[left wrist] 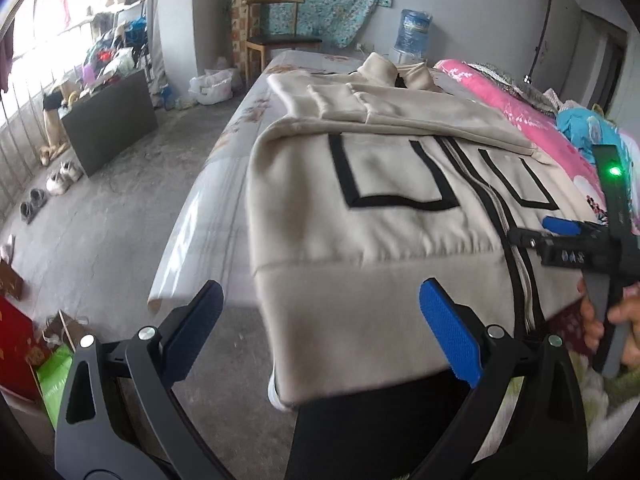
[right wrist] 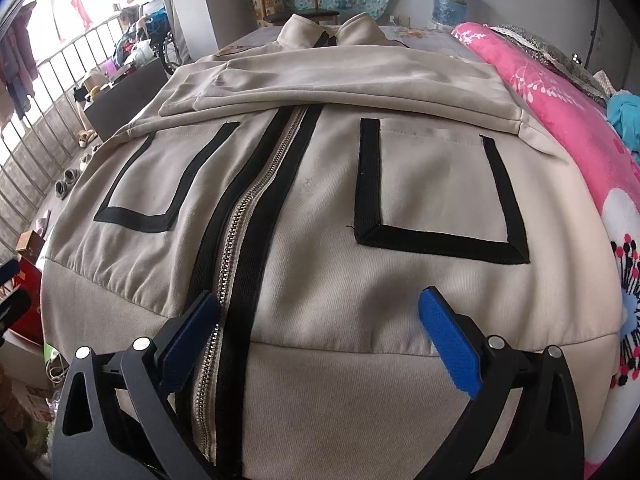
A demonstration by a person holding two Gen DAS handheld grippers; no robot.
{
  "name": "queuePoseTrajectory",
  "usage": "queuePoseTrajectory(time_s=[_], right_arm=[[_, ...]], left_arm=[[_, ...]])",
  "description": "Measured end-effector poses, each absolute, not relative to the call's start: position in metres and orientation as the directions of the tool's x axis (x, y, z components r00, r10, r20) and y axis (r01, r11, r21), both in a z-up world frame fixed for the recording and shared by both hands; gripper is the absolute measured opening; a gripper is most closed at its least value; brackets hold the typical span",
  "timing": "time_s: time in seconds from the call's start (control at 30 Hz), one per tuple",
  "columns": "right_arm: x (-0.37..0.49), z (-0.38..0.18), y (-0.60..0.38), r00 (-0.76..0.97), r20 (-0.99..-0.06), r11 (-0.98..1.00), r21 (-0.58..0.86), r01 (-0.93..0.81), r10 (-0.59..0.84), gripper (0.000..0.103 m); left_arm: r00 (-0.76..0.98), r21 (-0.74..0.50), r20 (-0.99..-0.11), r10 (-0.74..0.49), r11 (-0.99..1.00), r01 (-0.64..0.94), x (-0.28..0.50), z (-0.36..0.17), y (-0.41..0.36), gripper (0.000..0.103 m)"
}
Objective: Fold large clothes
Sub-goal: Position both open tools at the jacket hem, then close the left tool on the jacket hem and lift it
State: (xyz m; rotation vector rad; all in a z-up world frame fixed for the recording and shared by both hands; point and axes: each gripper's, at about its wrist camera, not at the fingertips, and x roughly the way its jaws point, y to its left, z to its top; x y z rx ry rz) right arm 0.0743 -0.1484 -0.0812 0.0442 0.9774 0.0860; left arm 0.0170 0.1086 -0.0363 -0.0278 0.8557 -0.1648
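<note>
Your left tool (left wrist: pixel 320 328) has black, triangular-cutout arms with round silver screws at the pivots, and its two fingers carry textured blue pads (left wrist: pixel 450 332). Your right tool (right wrist: pixel 320 336) is built the same: black frame, silver screws, blue ribbed pads (right wrist: pixel 450 340). Seen from the left wrist, it shows a dark body with a glowing green light and a blue fingertip.

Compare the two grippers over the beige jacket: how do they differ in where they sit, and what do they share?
The left gripper hangs over the hem at the jacket's left corner; the right gripper hangs over the hem by the zipper. The left gripper's view takes in floor; the right's is mostly jacket. Both are open, holding nothing.
</note>
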Motion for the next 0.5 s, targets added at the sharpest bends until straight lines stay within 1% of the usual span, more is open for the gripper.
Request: queuePoseTrajectory(time_s=[0.03, 0.07, 0.1, 0.17, 0.23, 0.37, 0.5], right_arm=[[0.074, -0.081, -0.148, 0.558, -0.825, 0.996, 0.075, -0.053, 0.092, 0.097], [0.074, -0.081, -0.148, 0.558, -0.825, 0.996, 0.075, -0.054, 0.093, 0.097], [0.074, -0.081, -0.149, 0.558, -0.825, 0.996, 0.075, -0.054, 0.093, 0.097], [0.074, -0.081, -0.149, 0.556, -0.826, 0.996, 0.075, -0.054, 0.092, 0.097], [0.075, -0.081, -0.149, 0.554, -0.828, 0.996, 0.075, -0.053, 0.092, 0.097], [0.074, -0.081, -0.149, 0.554, -0.828, 0.996, 0.075, -0.054, 0.092, 0.097], [0.074, -0.081, -0.149, 0.554, -0.827, 0.996, 0.075, -0.054, 0.092, 0.097]], left_arm=[[0.638, -0.102, -0.753, -0.162, 0.986, 0.129, 0.013, -0.038, 0.112, 0.092], [0.634, -0.111, -0.756, -0.164, 0.986, 0.123, 0.010, -0.039, 0.116, 0.086], [0.624, -0.132, -0.761, -0.175, 0.984, 0.116, 0.006, -0.042, 0.120, 0.083], [0.604, -0.184, -0.769, -0.208, 0.978, 0.102, 0.001, -0.048, 0.129, 0.073], [0.588, -0.232, -0.772, -0.240, 0.969, 0.090, 0.001, -0.055, 0.133, 0.069], [0.561, -0.297, -0.776, -0.286, 0.952, 0.074, 0.006, -0.067, 0.136, 0.064], [0.544, -0.320, -0.781, -0.309, 0.944, 0.076, 0.014, -0.075, 0.136, 0.063]])
